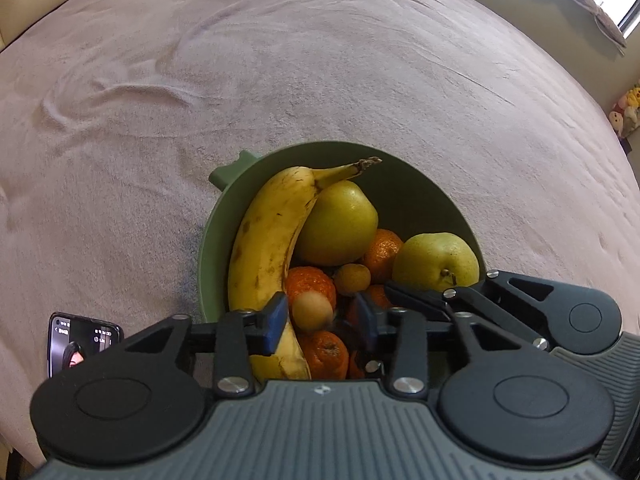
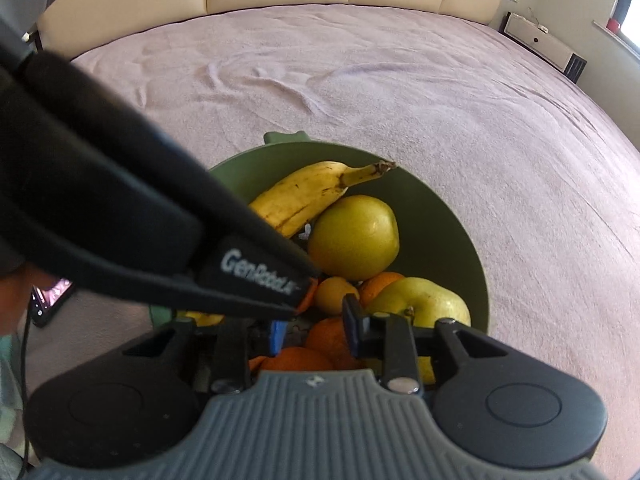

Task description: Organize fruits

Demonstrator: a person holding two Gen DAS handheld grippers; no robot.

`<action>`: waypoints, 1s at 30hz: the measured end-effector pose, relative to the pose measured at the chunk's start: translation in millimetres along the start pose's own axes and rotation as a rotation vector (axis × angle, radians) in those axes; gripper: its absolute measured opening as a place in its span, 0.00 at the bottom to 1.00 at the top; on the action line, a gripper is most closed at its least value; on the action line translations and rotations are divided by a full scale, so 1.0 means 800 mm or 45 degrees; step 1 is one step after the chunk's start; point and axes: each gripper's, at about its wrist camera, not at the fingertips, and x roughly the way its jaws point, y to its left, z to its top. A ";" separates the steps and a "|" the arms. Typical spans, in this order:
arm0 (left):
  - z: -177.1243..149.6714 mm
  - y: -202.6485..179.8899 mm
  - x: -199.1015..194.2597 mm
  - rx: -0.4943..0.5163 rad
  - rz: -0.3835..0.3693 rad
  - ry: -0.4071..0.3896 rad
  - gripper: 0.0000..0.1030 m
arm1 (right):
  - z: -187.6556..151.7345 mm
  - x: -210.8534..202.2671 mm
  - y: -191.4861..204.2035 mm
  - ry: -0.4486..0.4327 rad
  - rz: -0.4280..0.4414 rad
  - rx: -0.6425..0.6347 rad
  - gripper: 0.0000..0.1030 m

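Presently — step: picking fruit from bowl [image 1: 208,248].
Left gripper [image 1: 322,322]: part open, straddling small tan fruit [image 1: 312,312] in bowl, beside banana [image 1: 268,248].
Right gripper [image 2: 314,330]: narrow, empty, over oranges [image 2: 328,334].
Next: close on tan fruit, lift clear.

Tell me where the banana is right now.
In both wrist views the banana lies inside the green bowl along its left wall, touching a pear.

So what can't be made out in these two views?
- Bowl bottom: both views, buried under the fruit.
- Banana lower end: right wrist view, covered by the left gripper's blurred body.
- Phone screen: left wrist view, text too small, cut off by the gripper body.
- Fruit beneath the right gripper: its body hides it.
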 end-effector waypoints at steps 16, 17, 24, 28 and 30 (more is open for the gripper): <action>-0.001 0.008 -0.018 -0.101 -0.083 -0.035 0.87 | 0.005 -0.031 0.035 -0.043 -0.023 -0.017 0.54; -0.001 0.009 -0.020 -0.109 -0.094 -0.038 0.87 | 0.003 -0.036 0.038 -0.049 -0.031 -0.020 0.55; -0.003 0.012 -0.051 -0.133 -0.199 -0.145 0.87 | -0.015 -0.067 0.039 -0.139 -0.148 0.032 0.64; -0.009 0.004 -0.082 -0.083 -0.227 -0.294 0.87 | -0.029 -0.099 0.037 -0.230 -0.289 0.121 0.70; -0.016 0.001 -0.099 -0.049 -0.236 -0.377 0.87 | -0.040 -0.121 0.037 -0.291 -0.366 0.195 0.77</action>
